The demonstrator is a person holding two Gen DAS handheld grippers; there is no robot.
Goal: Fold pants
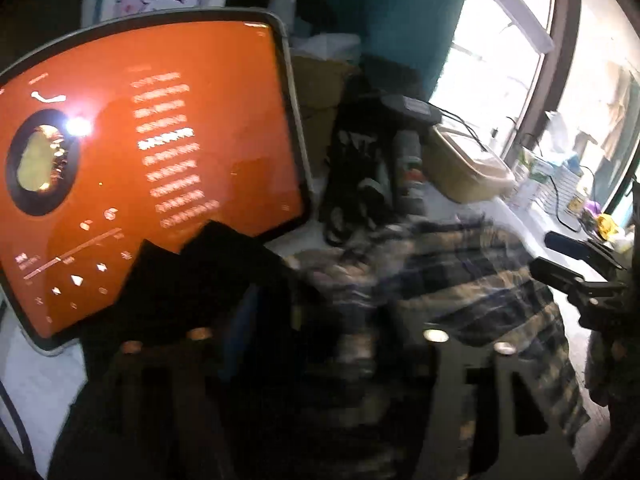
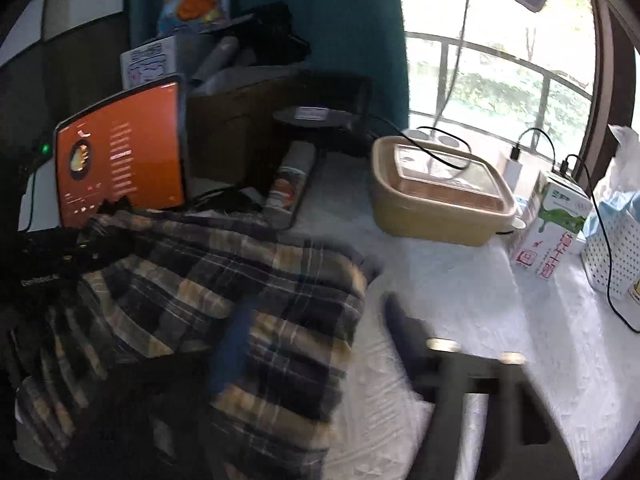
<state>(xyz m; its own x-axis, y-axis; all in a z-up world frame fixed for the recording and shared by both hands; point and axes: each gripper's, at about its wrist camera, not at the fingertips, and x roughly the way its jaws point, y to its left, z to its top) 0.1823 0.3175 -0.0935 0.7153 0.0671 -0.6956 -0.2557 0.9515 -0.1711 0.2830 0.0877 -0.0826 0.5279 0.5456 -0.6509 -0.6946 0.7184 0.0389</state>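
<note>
Dark plaid pants (image 1: 460, 272) lie crumpled on a white-covered table (image 2: 480, 300). In the right wrist view the pants (image 2: 200, 280) fill the left half. My left gripper (image 1: 320, 312) hangs low over the cloth, its jaws apart, with plaid fabric below and between them; motion blur hides the fingertips. My right gripper (image 2: 316, 320) is open at the pants' right edge, one finger over the plaid and the other finger (image 2: 404, 328) over bare table. Each gripper shows in the other's view: the right gripper (image 1: 576, 276) at the far right, the left gripper (image 2: 60, 256) at the far left.
A tablet with an orange screen (image 1: 152, 152) stands at the back left. Behind the pants are a beige lidded container (image 2: 436, 196), a milk carton (image 2: 552, 232), a white perforated basket (image 2: 612, 248), cables and dark clutter. A window lies beyond.
</note>
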